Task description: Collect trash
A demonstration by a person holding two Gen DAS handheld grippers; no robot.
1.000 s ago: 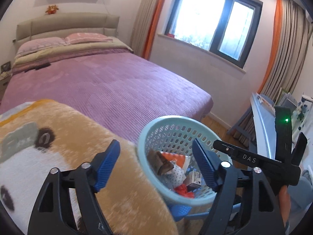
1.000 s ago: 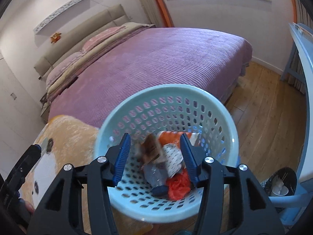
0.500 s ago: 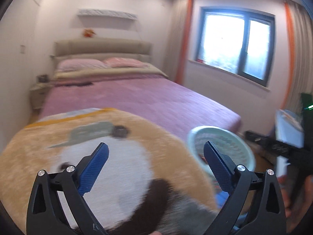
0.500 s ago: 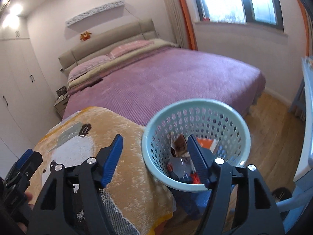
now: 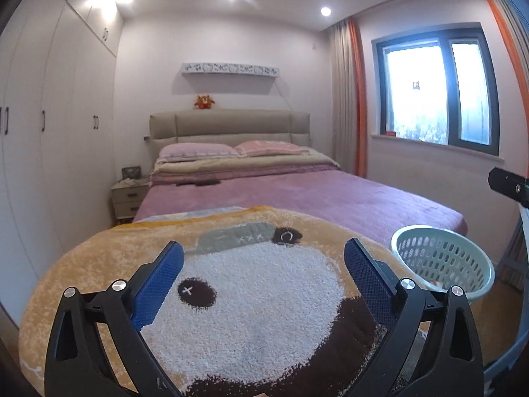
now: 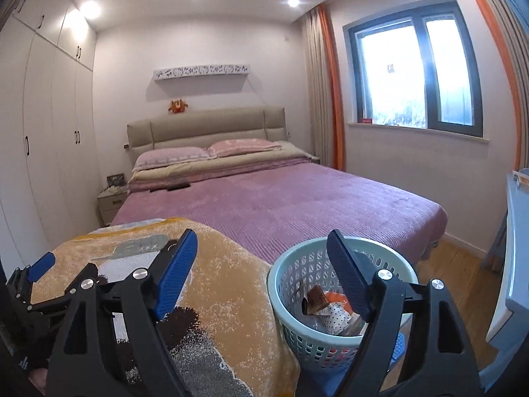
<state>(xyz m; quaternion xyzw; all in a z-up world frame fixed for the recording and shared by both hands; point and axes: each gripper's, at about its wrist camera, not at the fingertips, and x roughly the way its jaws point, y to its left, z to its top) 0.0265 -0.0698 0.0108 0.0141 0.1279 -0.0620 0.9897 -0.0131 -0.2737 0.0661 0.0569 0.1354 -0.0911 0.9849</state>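
Right claw (image 6: 261, 264) has just been opening, empty; left claw (image 5: 261, 276) wide, empty; scan slowly, basket (image 6: 294, 268) at four o'clock

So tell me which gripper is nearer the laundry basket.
Right. The right gripper hangs just before the basket; the left gripper sits over the bear blanket, basket off to its right.
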